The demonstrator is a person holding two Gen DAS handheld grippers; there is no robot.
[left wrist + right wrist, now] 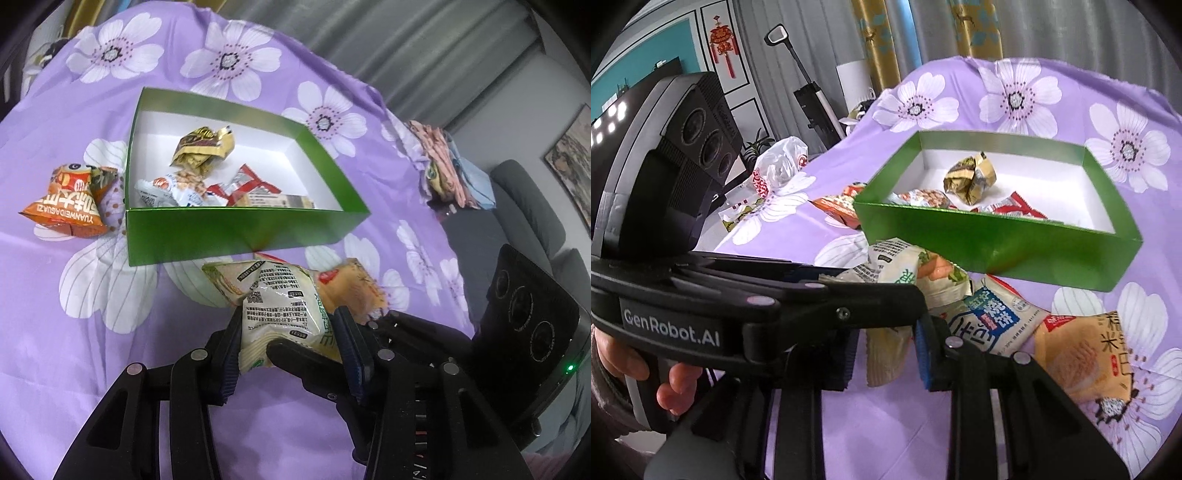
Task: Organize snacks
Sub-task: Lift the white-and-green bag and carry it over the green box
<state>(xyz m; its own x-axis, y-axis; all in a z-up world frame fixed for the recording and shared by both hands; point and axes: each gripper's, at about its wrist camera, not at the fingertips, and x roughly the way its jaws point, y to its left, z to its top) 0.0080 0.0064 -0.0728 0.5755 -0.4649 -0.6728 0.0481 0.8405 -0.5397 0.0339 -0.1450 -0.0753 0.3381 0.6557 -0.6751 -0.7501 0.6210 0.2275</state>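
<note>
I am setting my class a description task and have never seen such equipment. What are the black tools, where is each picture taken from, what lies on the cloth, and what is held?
There is no robot here. A person holds a black tool in each hand, each with two fingers and a camera looking along them. One picture looks out from the left gripper, the other from the right gripper; there a hand grips the left tool's handle. On the purple flowered cloth stands an open green box with a few wrapped snacks inside, such as a gold wrapper. Loose packets lie around it: an orange packet beside it, a blue-and-white packet in front. The left fingers clamp a white packet; the right ones clamp a pale packet, possibly the same one.
</note>
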